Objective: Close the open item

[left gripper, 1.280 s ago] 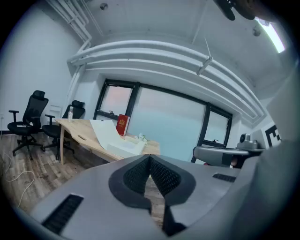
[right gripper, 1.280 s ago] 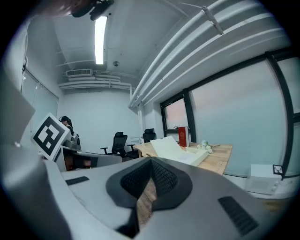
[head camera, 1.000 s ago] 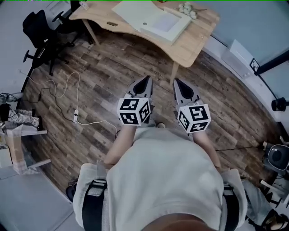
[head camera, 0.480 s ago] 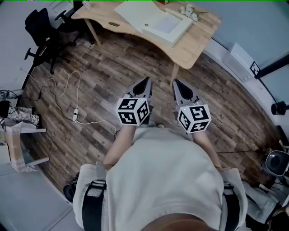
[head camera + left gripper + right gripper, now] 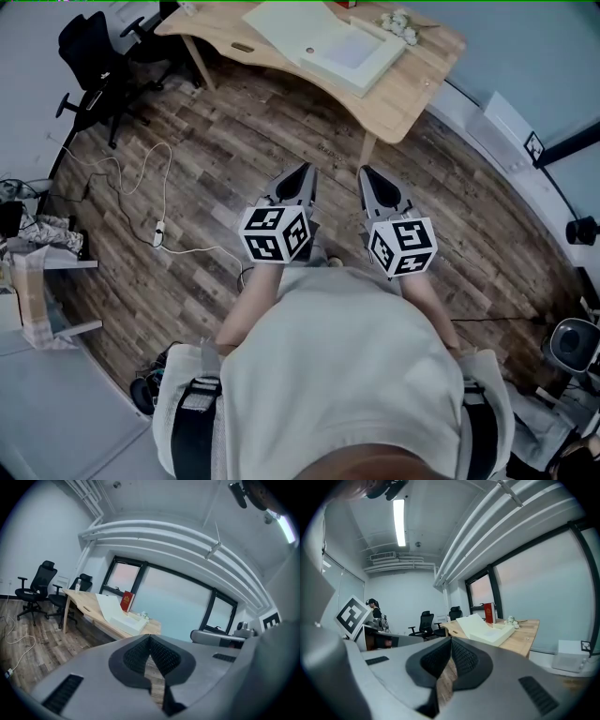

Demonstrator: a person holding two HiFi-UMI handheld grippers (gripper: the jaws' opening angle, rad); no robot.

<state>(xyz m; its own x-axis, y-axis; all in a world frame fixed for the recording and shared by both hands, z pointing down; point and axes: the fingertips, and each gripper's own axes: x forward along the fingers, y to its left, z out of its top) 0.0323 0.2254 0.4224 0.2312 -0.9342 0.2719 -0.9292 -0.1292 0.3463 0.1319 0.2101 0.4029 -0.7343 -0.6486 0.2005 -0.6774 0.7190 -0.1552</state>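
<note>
Head view, nearest first: the left gripper (image 5: 305, 167) and right gripper (image 5: 365, 172) are held side by side above the plank floor (image 5: 234, 141), each bearing one marker cube (image 5: 277, 232) printed with black-and-white squares. Both pairs of jaws are pressed together at the tips with nothing between them. One white cable (image 5: 158, 230) trails over the floor to the left. Farther off stands one wooden desk (image 5: 412, 84) carrying the white box (image 5: 352, 52), its lid raised, with small white flowers (image 5: 397, 21) beside it. One red book (image 5: 126, 601) stands upright behind the box, its gold print too small to read. Two black office chairs (image 5: 425, 621) (image 5: 454, 613) stand beyond the desk.
</note>
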